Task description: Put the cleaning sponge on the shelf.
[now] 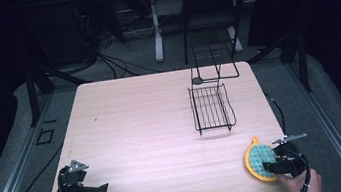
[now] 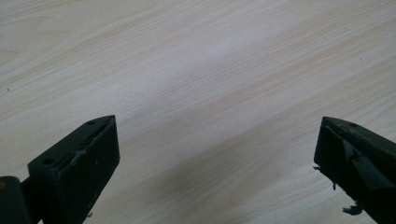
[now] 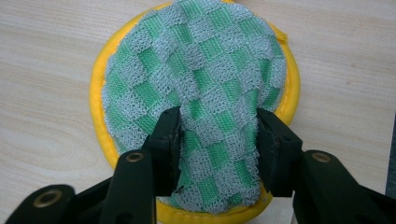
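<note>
Right gripper (image 3: 218,154) clenched on round scrubbing pad (image 3: 196,93), jaws pinching raised fold of green mesh; pad sat at near right corner of surface (image 1: 153,128). Left gripper (image 2: 215,158) released, jaws wide over bare wood. Advice: lift slow, mesh could slip; wire rack (image 1: 212,108) likely destination, well apart.

pale wood table (image 1: 137,126) on grey floor (image 1: 11,164) (dark room behind).

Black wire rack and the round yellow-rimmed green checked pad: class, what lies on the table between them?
Nothing: in the high view, only bare pale wood table separates the black wire rack from the round yellow-rimmed green checked pad.
</note>
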